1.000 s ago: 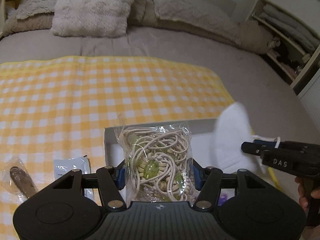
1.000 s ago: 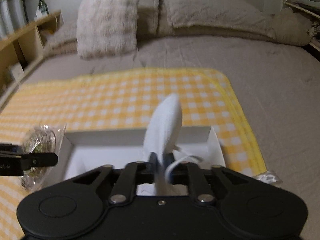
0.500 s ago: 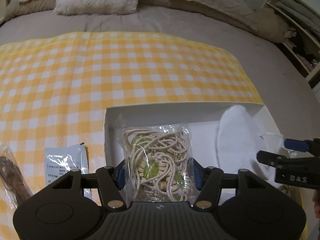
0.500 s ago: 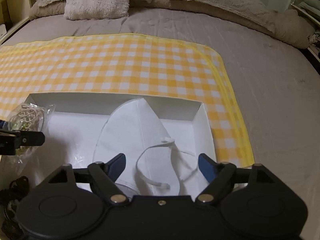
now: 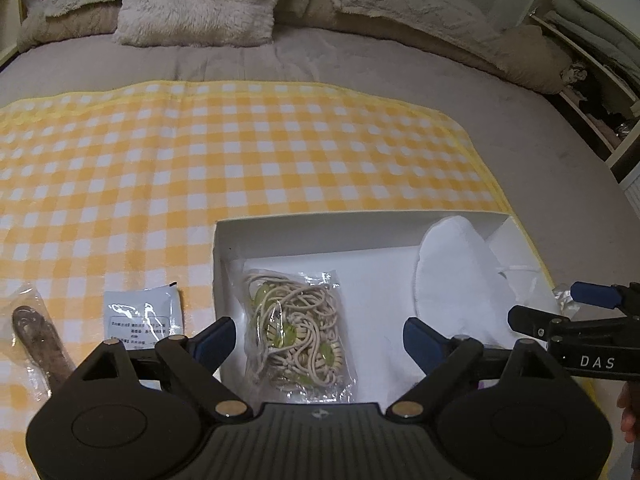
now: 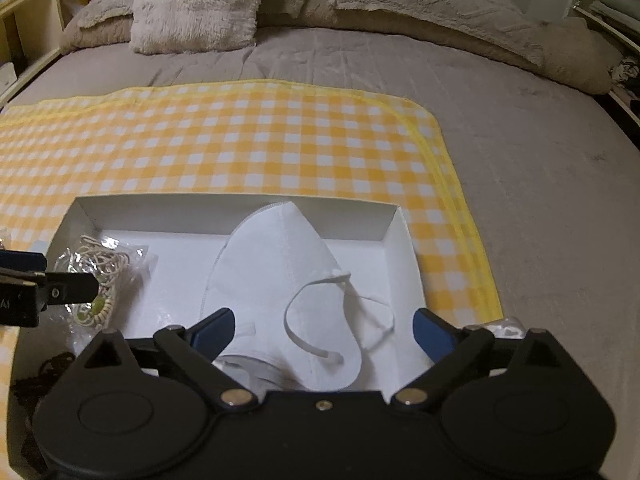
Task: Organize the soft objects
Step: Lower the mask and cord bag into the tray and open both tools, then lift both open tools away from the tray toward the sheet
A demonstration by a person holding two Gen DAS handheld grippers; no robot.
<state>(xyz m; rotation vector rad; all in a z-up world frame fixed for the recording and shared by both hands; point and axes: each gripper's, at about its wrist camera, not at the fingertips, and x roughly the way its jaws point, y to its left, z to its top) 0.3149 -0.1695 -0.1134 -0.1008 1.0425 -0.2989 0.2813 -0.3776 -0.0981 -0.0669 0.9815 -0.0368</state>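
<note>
A shallow white box [image 5: 320, 222] [image 6: 394, 236] lies on a yellow checked cloth [image 5: 240, 152]. Inside it on the left rests a clear bag of cream elastic bands with green beads [image 5: 298, 334] [image 6: 100, 276]. My left gripper [image 5: 320, 338] hovers over that bag, jaws opening, pads clear of it. On the box's right side lies a white face mask [image 6: 280, 280] [image 5: 456, 272] with its ear loops spread. My right gripper [image 6: 324, 330] hangs just above the mask, jaws still opening, nothing pressed between them.
A white sachet [image 5: 142, 318] and a bagged brown item [image 5: 38, 344] lie on the cloth left of the box. A dark tangled thing [image 6: 44, 372] lies by the box's near left corner. Pillows [image 5: 200, 0] line the bed's far end; shelves [image 5: 592, 64] stand at the right.
Both grippers have let go: the bag of bands and the mask now lie in the box, and both pairs of jaws have spread wide. The left gripper has sunk a little.
</note>
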